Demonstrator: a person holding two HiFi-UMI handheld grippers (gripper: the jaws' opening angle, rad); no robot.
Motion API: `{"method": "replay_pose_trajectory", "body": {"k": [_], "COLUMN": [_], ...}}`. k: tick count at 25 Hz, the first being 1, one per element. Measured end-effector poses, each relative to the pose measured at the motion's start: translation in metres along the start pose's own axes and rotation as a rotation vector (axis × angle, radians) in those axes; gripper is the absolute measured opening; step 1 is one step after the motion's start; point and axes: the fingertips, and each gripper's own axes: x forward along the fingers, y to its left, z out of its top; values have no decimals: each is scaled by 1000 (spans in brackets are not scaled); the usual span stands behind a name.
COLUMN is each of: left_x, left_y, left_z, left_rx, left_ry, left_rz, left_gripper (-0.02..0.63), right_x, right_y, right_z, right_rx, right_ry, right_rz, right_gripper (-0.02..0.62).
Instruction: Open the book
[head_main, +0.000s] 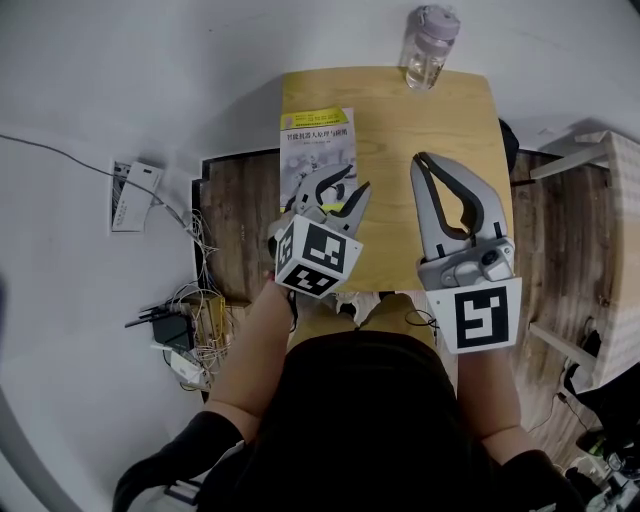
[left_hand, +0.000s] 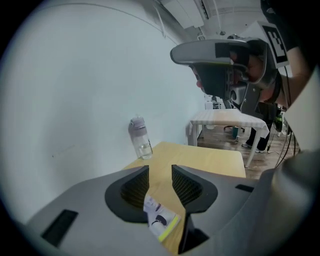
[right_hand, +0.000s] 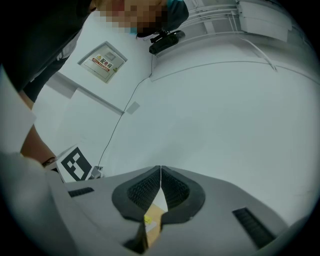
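A closed book (head_main: 318, 142) with a yellow-topped white cover lies on the left half of the small wooden table (head_main: 450, 110). My left gripper (head_main: 358, 180) hovers over the book's near end, tilted down, jaws open and apart with nothing pressed between them. In the left gripper view the gripper (left_hand: 160, 174) frames a corner of the book (left_hand: 161, 220) below the gap. My right gripper (head_main: 420, 158) is held level over the table's right half, tips together and empty. The right gripper view shows its jaws (right_hand: 160, 171) shut against a white wall.
A clear water bottle (head_main: 430, 45) with a lilac cap stands at the table's far edge, also seen as the bottle (left_hand: 140, 137) ahead of the left jaws. Cables and a power strip (head_main: 135, 195) lie on the floor left. A white table (left_hand: 227, 117) stands beyond.
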Motion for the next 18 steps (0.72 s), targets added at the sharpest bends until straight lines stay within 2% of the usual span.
{"method": "replay_pose_trajectory", "body": {"k": [5,10,18], "left_x": [17,36,67], "left_y": [-9,-18,-34], "left_z": [-28,-51,-95], "left_rx": [-29,6,-76], "left_ry": [84,167,288], "left_rz": [-23,-38,-79], "left_gripper": [158,158,158], "right_x": [-1,2,6], "right_y": [-1,0,-2], "right_z": [-10,-21,-37], "right_rx": [16,35,53], "right_ry": [17,27,50], "right_rz": [7,19,37], "right_gripper": [29,29,29]}}
